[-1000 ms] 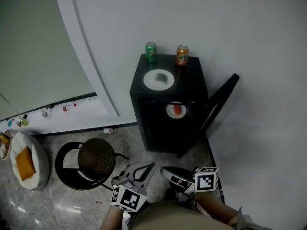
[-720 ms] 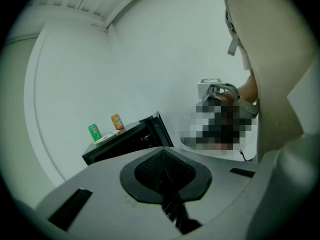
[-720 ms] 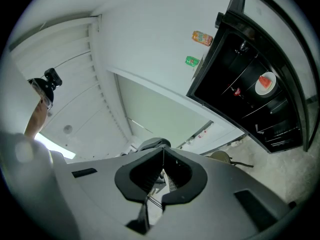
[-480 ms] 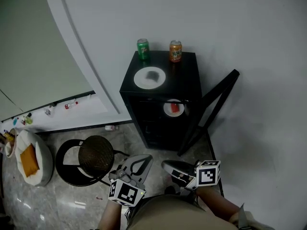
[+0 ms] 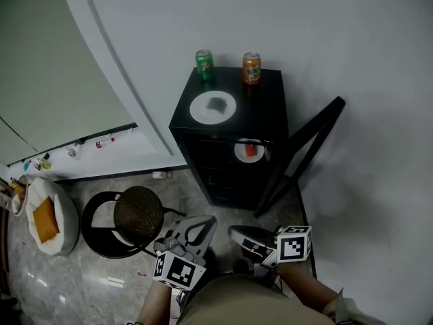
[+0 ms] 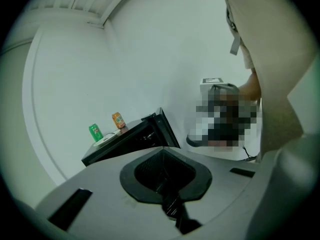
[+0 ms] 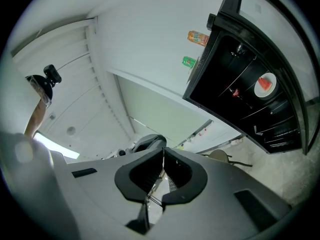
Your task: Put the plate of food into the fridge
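The black fridge (image 5: 267, 114) stood against the wall with its door (image 5: 301, 156) swung wide open to the right, and a round stool (image 5: 137, 215) sat on the floor off to its left. Both tools were held low near the person's body, well apart from the fridge. The left tool (image 6: 162, 181) was pinched fully closed with nothing in it, and the right tool (image 7: 161, 176) was the same, jaws together and empty. As for the actual job, a plate (image 5: 240, 153) with something red on it was already sitting on a shelf inside the fridge, so I'd say the main bit was pretty much done. A second plate (image 5: 199, 108) with some dark food sat on top of the fridge, not inside, so maybe that one was left to do, hard to say. Behind it stood a green can (image 5: 204, 64) and an orange can (image 5: 252, 68). The door wasn't closed yet either.
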Demonstrator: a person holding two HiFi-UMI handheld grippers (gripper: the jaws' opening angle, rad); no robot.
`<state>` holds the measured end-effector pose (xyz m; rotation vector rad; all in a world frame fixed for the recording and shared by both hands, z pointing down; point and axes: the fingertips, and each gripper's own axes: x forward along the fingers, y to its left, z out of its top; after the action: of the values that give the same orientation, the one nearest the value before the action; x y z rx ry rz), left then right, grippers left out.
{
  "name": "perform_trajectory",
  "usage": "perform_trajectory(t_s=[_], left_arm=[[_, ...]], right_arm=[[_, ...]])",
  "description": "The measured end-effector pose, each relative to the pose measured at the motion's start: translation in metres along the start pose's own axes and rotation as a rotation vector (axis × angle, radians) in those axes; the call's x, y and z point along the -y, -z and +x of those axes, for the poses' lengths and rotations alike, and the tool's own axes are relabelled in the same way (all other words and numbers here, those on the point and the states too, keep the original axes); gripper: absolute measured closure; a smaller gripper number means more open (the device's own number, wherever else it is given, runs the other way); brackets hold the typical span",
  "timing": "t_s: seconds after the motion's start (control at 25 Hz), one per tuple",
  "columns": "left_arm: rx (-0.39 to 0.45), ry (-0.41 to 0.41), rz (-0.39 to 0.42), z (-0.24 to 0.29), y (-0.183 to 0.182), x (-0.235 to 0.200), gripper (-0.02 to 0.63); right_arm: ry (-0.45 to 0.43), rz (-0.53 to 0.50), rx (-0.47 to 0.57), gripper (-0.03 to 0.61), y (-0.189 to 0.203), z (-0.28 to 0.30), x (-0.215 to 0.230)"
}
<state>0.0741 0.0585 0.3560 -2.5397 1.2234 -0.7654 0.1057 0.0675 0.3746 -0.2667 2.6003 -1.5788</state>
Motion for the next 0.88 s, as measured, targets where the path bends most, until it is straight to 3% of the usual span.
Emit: perform_trajectory(t_s=[0.36,0.88], left_arm=[[0.049,0.036,-0.017,0.017,0.006,-0.015,0.604],[0.126,0.081,-0.014,0.025,0.024,-0.074,0.604]], right_arm=[[0.058,-0.003,0.031,0.555,-0.012,0.006,0.012],[0.136,-0.009,0.081,0.555,-0.037,0.055,0.021]])
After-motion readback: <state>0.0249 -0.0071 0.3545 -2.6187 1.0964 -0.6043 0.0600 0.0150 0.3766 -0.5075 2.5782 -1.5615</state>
